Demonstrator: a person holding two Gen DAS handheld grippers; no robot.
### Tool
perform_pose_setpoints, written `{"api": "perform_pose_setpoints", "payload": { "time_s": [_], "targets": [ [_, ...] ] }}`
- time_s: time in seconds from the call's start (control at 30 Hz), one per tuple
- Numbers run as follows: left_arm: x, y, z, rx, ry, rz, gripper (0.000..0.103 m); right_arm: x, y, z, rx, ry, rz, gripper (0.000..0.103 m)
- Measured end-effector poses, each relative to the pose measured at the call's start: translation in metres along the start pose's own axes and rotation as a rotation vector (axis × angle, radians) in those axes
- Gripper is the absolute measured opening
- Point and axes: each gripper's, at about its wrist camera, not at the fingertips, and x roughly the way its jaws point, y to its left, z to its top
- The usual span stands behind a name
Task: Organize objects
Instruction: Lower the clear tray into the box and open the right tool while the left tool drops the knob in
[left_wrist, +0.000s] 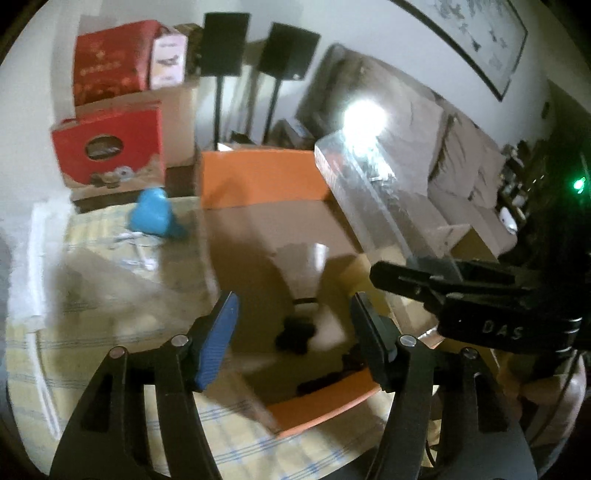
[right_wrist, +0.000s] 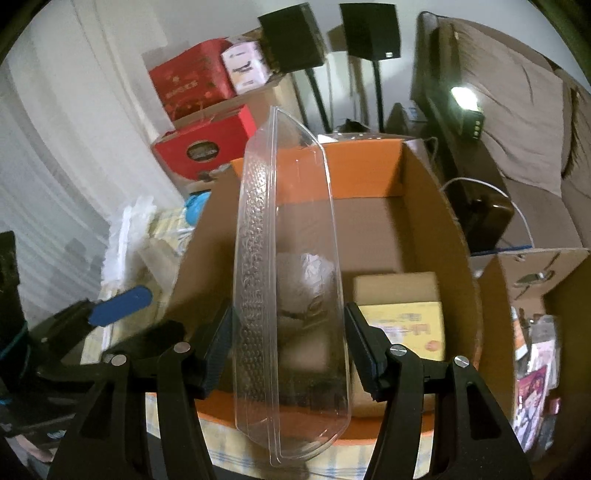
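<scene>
My right gripper (right_wrist: 288, 332) is shut on a clear plastic tray (right_wrist: 291, 258), held on edge above an open orange cardboard box (right_wrist: 362, 170). In the left wrist view the same tray (left_wrist: 369, 192) slants up from the right gripper (left_wrist: 417, 277) over the box's (left_wrist: 258, 177) right side. My left gripper (left_wrist: 293, 317) is open and empty above the box's near left part; its blue pad (right_wrist: 122, 301) shows at the left of the right wrist view. Inside the box lie a crumpled white thing (right_wrist: 314, 273), a small carton (right_wrist: 395, 288), a yellow packet (right_wrist: 406, 328) and dark items.
A blue object (left_wrist: 155, 218) lies on the checked tablecloth (left_wrist: 110, 350) left of the box. Red gift boxes (left_wrist: 107, 147) and two black speakers (left_wrist: 225, 44) on stands stand behind. A covered sofa (right_wrist: 517, 129) and a second open carton (right_wrist: 535, 288) are at the right.
</scene>
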Motion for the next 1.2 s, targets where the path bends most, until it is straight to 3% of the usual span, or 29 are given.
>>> {"api": "perform_pose_setpoints", "payload": {
  "time_s": [0.33,0.73,0.87,1.2],
  "targets": [
    [-0.023,0.037,-0.012,-0.042,-0.013,0.071,0.060,0.048,0.040,-0.001,-0.007,0.076,0.071,0.060],
    [-0.034,0.076,-0.025,-0.099,-0.005,0.106,0.060,0.092,0.041,-0.006,0.091,0.158,0.122,0.066],
    [-0.034,0.085,-0.028,-0.115,-0.001,0.113,0.060,0.087,0.035,-0.007,0.102,0.154,0.111,0.077],
    [-0.038,0.099,-0.032,-0.144,0.000,0.118,0.060,0.048,0.045,0.001,0.016,0.058,0.047,0.078]
  ]
}}
